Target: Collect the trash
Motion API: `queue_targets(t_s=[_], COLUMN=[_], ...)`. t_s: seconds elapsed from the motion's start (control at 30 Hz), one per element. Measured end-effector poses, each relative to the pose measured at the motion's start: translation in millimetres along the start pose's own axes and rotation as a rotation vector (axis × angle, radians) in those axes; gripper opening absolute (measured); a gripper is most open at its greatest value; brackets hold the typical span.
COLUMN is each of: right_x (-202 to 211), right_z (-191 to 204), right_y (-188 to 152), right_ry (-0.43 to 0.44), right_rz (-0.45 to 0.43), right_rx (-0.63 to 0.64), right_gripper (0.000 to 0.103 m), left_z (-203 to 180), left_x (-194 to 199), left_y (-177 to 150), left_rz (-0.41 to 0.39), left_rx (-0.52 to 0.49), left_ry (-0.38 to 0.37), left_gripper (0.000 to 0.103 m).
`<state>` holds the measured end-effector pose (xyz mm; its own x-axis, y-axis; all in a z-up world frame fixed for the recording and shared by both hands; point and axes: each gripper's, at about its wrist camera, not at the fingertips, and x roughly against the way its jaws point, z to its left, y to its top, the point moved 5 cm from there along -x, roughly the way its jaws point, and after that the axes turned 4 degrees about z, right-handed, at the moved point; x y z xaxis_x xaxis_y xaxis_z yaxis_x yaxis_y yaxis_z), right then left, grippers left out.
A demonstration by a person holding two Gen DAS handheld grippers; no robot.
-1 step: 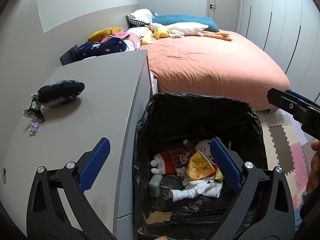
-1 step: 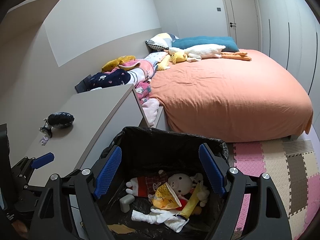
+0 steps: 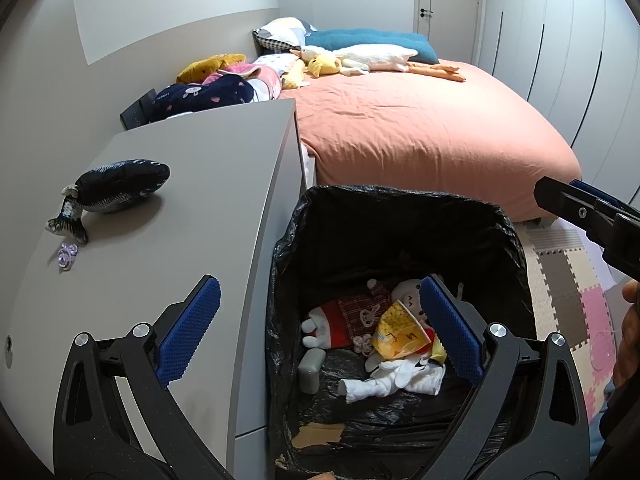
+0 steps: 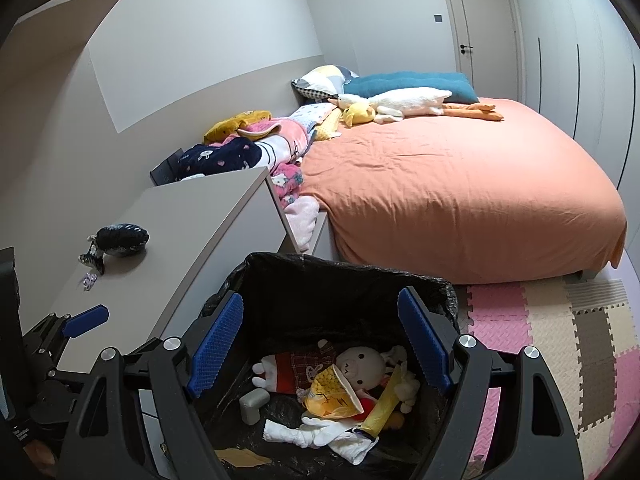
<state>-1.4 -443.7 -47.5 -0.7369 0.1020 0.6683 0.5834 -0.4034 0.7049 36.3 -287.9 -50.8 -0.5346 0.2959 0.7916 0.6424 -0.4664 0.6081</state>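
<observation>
A: Grippers first. Left gripper (image 3: 316,326) has its fingers spread fully apart, nothing between the pads. It hangs over the seam between the grey cabinet top (image 3: 200,200) and the bin.

B: Right?

A: Right gripper (image 4: 320,342) has its jaws opening, wide already, nothing between them. It sits straight above the black-lined bin (image 4: 344,280).

B: Bin contents?

A: A doll in red (image 3: 340,320), a yellow wrapper (image 3: 396,330), white cloth (image 3: 400,376), a grey block (image 3: 312,364) and a cardboard scrap (image 3: 318,434), all lying loose at the bottom.

B: What's left outside?

A: On the cabinet, far left of the left gripper: a dark stuffed fish (image 3: 120,186), long axis running left-right, tail at the near-left end. Just near of the tail sits a small purple thing (image 3: 66,256).

B: Which hand is nearer?

A: Left, clearly. My guess is it goes forward and left with the fingers across the fish's short width. The right gripper would have to cross the left.

B: Is the fish trash?

A: Can't tell, and the purple bit is too small to identify.

B: Anything hidden?

A: The bin's near wall is cut off behind the gripper bodies. The right gripper shows only as a tip at the right edge of the left view. Far back, the orange bed (image 4: 460,184) holds toys and blankets, well apart from both hands.
</observation>
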Motion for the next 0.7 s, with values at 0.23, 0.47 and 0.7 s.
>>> queue_targets(t_s=[0.23,0.47,0.7], right_x=[-13,-26,-40], right_z=[9,31,59], right_y=[-1,4,8], right_ry=[0.011,0.039,0.067], right_rz=[0.025,0.039,0.057], right_rx=[0.012,0.046,0.082], right_gripper=[0.080,0.080,0.080], left_z=[12,32,59], left_x=[-5,-8,-11], left_y=[0,3,3], left_rz=[0.010,0.015,0.018], left_rx=[0.018,0.044,0.086], left_ry=[0.009,0.025,0.043], left_gripper=[0.096,0.096,0.096])
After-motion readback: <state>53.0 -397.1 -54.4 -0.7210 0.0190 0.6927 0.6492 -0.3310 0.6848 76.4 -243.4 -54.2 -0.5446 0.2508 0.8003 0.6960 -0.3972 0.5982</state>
